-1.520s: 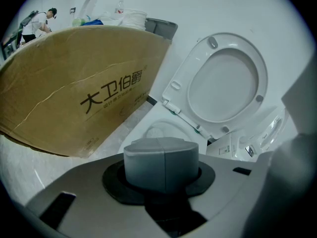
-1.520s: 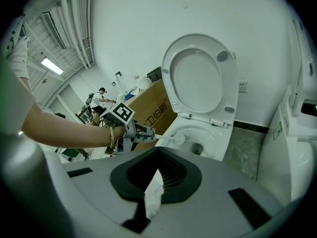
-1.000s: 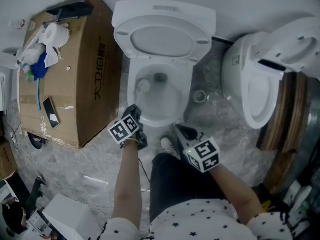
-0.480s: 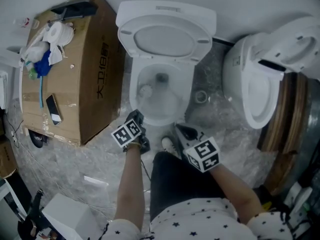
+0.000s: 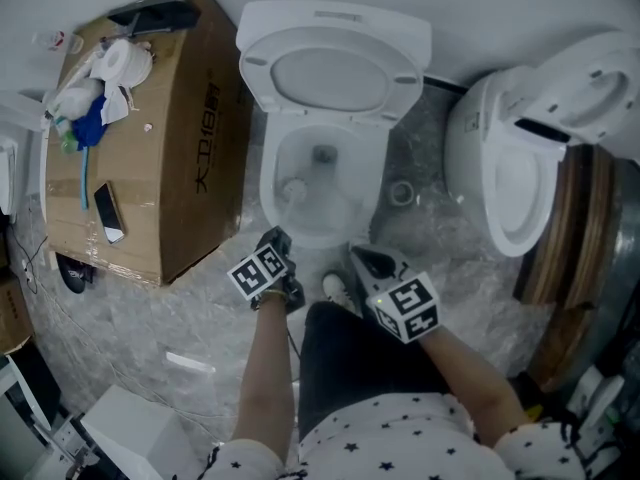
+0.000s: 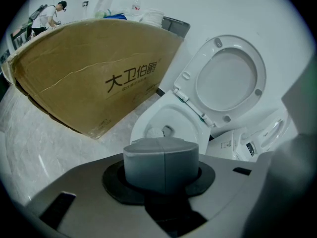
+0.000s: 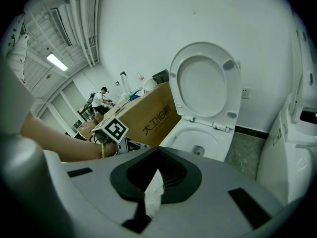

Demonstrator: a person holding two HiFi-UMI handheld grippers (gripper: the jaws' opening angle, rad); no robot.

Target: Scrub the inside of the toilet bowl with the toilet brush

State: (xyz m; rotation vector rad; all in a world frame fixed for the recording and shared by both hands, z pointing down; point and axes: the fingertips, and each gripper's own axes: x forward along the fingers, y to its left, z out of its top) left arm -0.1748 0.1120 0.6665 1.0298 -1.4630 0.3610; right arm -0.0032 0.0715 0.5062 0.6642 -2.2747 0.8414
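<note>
**Toilet brush [image 5: 293, 188] in the bowl, gripped by the left claw**

The brush's white head lay inside the toilet bowl [image 5: 343, 213], against its left wall, just left of the drain, in the upper centre of the head view. The seat and lid [image 5: 330, 78] stood raised behind the bowl.

The left claw [image 5: 276, 240] sat just below the bowl's front rim, pointing into it. In the left gripper view its jaws were closed around a grey round stub [image 6: 161, 163], apparently the end of the brush handle seen end-on, with the brush head showing above it in the bowl.

The right claw [image 5: 365, 263] hovered lower and to the right of the bowl, clear of the rim. In the right gripper view its jaws were drawn together with a small scrap of white paper [image 7: 153, 190] pinched between them.

A white shoe [image 5: 335, 288] stood on the floor between the two claws. A large cardboard box [image 5: 170, 168] filled the upper left of the frame, touching or just beside the toilet, with a toilet roll [image 5: 130, 63] and a phone [image 5: 108, 213] on top. A second toilet [image 5: 510, 168] stood at the right.
</note>
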